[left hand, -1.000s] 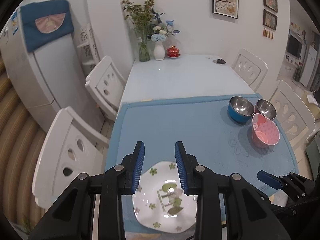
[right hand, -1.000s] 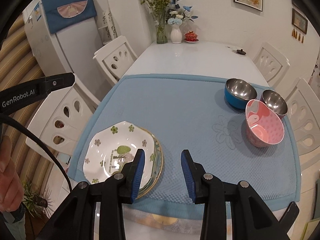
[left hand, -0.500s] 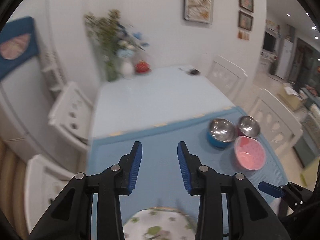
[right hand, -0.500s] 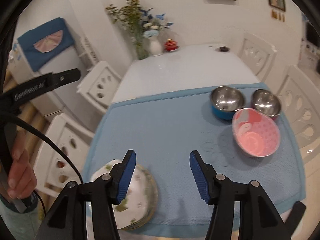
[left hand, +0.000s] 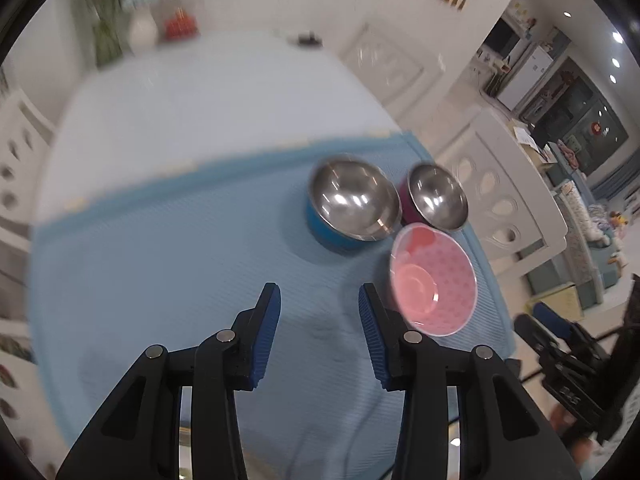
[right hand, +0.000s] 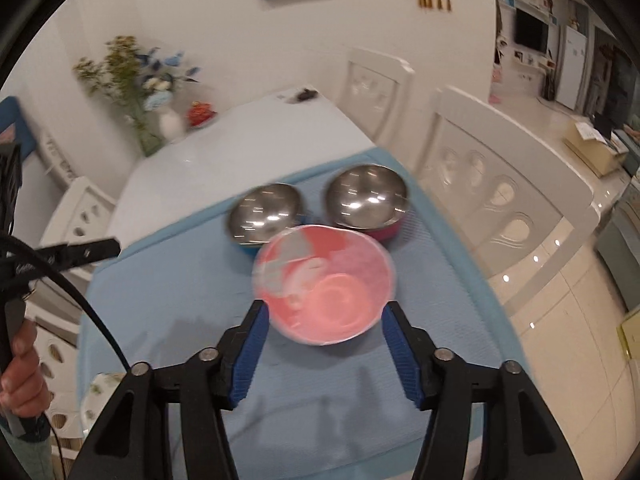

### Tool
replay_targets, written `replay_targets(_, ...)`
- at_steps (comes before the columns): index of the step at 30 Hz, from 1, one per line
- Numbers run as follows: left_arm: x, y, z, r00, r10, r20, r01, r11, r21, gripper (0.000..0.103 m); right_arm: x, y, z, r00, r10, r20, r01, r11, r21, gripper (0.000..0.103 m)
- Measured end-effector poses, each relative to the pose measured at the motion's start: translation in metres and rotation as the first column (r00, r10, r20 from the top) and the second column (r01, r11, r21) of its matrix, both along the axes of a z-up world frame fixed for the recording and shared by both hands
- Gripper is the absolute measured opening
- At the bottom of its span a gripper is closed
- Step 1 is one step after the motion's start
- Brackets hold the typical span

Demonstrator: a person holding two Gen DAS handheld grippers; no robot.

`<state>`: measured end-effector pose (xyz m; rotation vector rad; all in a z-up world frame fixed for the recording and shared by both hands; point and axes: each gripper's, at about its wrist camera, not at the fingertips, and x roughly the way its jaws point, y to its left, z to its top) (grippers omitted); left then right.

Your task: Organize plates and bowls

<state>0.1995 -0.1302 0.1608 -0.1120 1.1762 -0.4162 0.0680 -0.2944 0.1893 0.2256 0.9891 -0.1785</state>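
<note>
On the right half of the blue mat, we see a pink bowl standing upright nearest us, its rim blurred in the right wrist view. Just behind it sit two steel bowls side by side: a blue-sided bowl and a magenta-sided bowl, the pink one overlapping both from this angle. Our right gripper frames the pink bowl, its jaws wide after having just been opening; the bowl lies between the blue pads, but we see them clear of its wall. Our left gripper hangs over bare mat to the left of the pink bowl, jaws moderately apart with nothing between them, also having just been opening. At the mat's near left corner, the edge of a flowered plate shows. A person's hand grips the left tool's handle at the frame edge.
</note>
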Motion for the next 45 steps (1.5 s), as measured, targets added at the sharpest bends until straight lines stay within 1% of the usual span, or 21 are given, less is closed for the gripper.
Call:
replay_targets(2,0.003,-0.021,-0.023,0.998,0.014,-0.061,-0.017,0.998,-0.057,0.038,0.015,-0.023,-0.022,0.999,0.016,-0.047,-0.015,1.0,0.022,0.06)
replay_targets(4,0.002,-0.035,-0.036,0.997,0.022,-0.067,-0.028,0.996,-0.083,0.038,0.025,-0.035,-0.039,0.997,0.025,-0.076,-0.023,0.999,0.027,0.06)
replay_targets(7,0.006,-0.06,-0.06,0.994,0.037,-0.107,-0.045,0.997,-0.07,0.038,0.041,-0.057,-0.067,0.991,0.044,-0.13,-0.037,0.998,0.053,0.06)
replay_targets(8,0.007,-0.07,-0.071,0.991,0.049,-0.128,-0.056,0.997,-0.054,0.038,0.046,-0.062,-0.075,0.988,0.052,-0.143,-0.044,0.997,0.062,0.06)
replay_targets(9,0.01,-0.073,-0.076,0.989,0.053,-0.141,-0.06,0.997,-0.048,0.038,0.055,-0.066,-0.084,0.985,0.064,-0.162,-0.054,0.996,0.067,0.06)
replay_targets(11,0.012,-0.084,-0.091,0.983,0.06,-0.176,-0.073,0.995,-0.07,0.038,0.064,-0.071,-0.097,0.978,0.095,-0.186,-0.081,0.993,0.083,0.06)
replay_targets(14,0.014,-0.09,-0.105,0.975,0.103,-0.195,-0.121,0.99,-0.077,0.038,0.073,-0.073,-0.109,0.971,0.132,-0.202,-0.113,0.988,0.102,0.06)
replay_targets(16,0.014,-0.093,-0.112,0.973,0.116,-0.2,-0.132,0.989,-0.068,0.038,0.078,-0.074,-0.116,0.965,0.16,-0.209,-0.137,0.983,0.119,0.06)
replay_targets(20,0.012,-0.103,-0.126,0.973,0.132,-0.192,-0.139,0.99,-0.023,0.034,0.084,-0.07,-0.127,0.953,0.199,-0.227,-0.176,0.977,0.118,0.046)
replay_targets(22,0.014,-0.104,-0.131,0.971,0.133,-0.201,-0.143,0.989,-0.035,0.026,0.086,-0.071,-0.131,0.951,0.202,-0.236,-0.18,0.977,0.11,0.042)
replay_targets(23,0.013,-0.105,-0.134,0.968,0.135,-0.211,-0.149,0.987,-0.052,0.024,0.086,-0.071,-0.133,0.95,0.201,-0.239,-0.18,0.978,0.106,0.036)
replay_targets(24,0.013,-0.105,-0.136,0.968,0.13,-0.217,-0.15,0.986,-0.078,0.018,0.087,-0.072,-0.135,0.95,0.2,-0.241,-0.179,0.978,0.106,0.032)
replay_targets(25,0.011,-0.107,-0.137,0.968,0.127,-0.218,-0.149,0.985,-0.091,0.014,0.087,-0.072,-0.136,0.949,0.203,-0.241,-0.18,0.977,0.113,0.03)
replay_targets(27,0.008,-0.11,-0.136,0.971,0.121,-0.206,-0.143,0.985,-0.092,0.011,0.088,-0.068,-0.138,0.947,0.217,-0.237,-0.193,0.974,0.123,0.02)
replay_targets(29,0.005,-0.114,-0.133,0.975,0.103,-0.199,-0.128,0.985,-0.115,0.01,0.087,-0.061,-0.137,0.941,0.243,-0.233,-0.222,0.968,0.113,0.013)
replay_targets(32,-0.003,-0.114,-0.126,0.976,0.114,-0.186,-0.132,0.987,-0.087,0.009,0.084,-0.048,-0.131,0.938,0.246,-0.245,-0.238,0.969,0.061,0.013)
replay_targets(35,-0.016,-0.1,-0.111,0.973,0.133,-0.189,-0.158,0.979,-0.128,0.009,0.074,-0.042,-0.117,0.94,0.249,-0.236,-0.235,0.968,0.085,0.013)
replay_targets(37,-0.033,-0.088,-0.093,0.978,0.138,-0.159,-0.159,0.979,-0.13,0.009,0.068,-0.036,-0.105,0.941,0.26,-0.218,-0.244,0.965,0.097,0.013)
replay_targets(39,-0.043,-0.084,-0.078,0.982,0.138,-0.13,-0.154,0.98,-0.127,0.009,0.059,-0.025,-0.085,0.939,0.28,-0.197,-0.265,0.959,0.098,0.013)
replay_targets(41,-0.061,-0.074,-0.058,0.985,0.14,-0.096,-0.151,0.981,-0.12,0.009,0.048,-0.016,-0.07,0.937,0.301,-0.179,-0.286,0.952,0.105,0.014)
replay_targets(45,-0.087,-0.057,-0.043,0.984,0.154,-0.089,-0.164,0.98,-0.113,0.009,0.023,0.005,-0.049,0.92,0.353,-0.169,-0.336,0.934,0.118,0.014)
